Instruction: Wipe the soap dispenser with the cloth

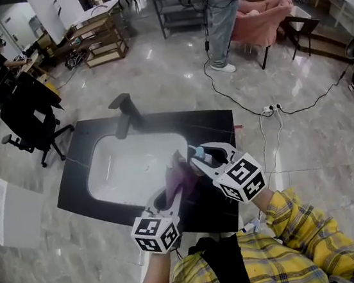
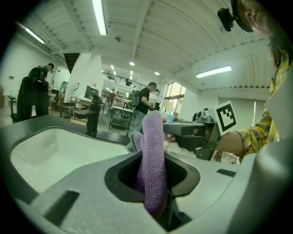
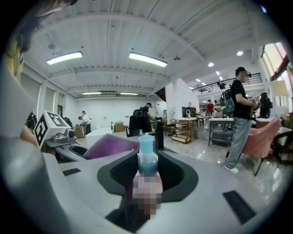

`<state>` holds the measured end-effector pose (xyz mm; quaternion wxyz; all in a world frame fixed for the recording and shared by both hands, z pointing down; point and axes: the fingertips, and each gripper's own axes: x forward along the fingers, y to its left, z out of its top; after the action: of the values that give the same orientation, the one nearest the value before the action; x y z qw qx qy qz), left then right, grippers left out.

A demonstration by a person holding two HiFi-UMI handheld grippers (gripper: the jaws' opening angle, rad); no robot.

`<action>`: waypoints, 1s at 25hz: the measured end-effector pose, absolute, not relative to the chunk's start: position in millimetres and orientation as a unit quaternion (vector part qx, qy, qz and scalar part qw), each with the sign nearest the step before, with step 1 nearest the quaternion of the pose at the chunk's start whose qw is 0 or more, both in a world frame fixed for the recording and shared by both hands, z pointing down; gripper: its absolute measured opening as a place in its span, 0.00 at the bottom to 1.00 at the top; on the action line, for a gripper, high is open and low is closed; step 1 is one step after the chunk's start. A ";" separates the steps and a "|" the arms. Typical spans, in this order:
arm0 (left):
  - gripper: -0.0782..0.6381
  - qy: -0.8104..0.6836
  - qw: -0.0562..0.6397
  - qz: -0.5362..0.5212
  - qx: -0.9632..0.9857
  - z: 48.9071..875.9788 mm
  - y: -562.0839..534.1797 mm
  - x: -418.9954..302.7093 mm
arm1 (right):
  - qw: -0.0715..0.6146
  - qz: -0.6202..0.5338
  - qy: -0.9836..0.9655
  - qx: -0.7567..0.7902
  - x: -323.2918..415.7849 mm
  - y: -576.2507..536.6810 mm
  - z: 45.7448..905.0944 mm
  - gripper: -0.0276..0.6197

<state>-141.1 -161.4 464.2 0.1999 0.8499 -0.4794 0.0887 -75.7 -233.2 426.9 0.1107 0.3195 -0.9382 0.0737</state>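
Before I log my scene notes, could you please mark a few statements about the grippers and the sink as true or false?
1. The left gripper is shut on the purple cloth. True.
2. The right gripper is empty. False: it grips the soap dispenser, which has a blue pump.
3. The faucet is white. False: it is black; the sink basin is white.
4. The person wears a yellow plaid sleeve. True.
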 end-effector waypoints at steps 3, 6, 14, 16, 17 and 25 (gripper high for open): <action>0.22 -0.479 0.195 0.084 0.852 458.2 -163.5 -142.2 | 0.097 0.085 -0.921 0.369 -73.9 -237.8 424.9 0.23; 0.22 -0.477 0.191 0.080 0.854 454.0 -163.3 -141.0 | 0.081 0.091 -0.903 0.411 -70.8 -239.4 423.4 0.23; 0.22 -0.470 0.183 0.075 0.860 452.9 -158.4 -131.3 | 0.064 0.098 -0.878 0.464 -68.6 -240.1 425.9 0.23; 0.22 -0.467 0.179 0.075 0.863 451.1 -157.1 -129.3 | 0.055 0.114 -0.883 0.452 -69.2 -239.6 426.1 0.23; 0.22 -0.465 0.176 0.073 0.865 449.2 -156.5 -128.5 | 0.047 0.123 -0.887 0.443 -68.8 -238.8 424.8 0.23; 0.22 -0.426 0.123 0.066 0.894 433.0 -157.9 -112.3 | -0.032 0.104 -0.908 0.404 -36.9 -222.8 392.5 0.26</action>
<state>-112.3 -157.9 433.0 0.1232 0.8937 -0.4263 0.0658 -36.9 -222.8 392.5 -0.0321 0.4044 -0.9081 0.1040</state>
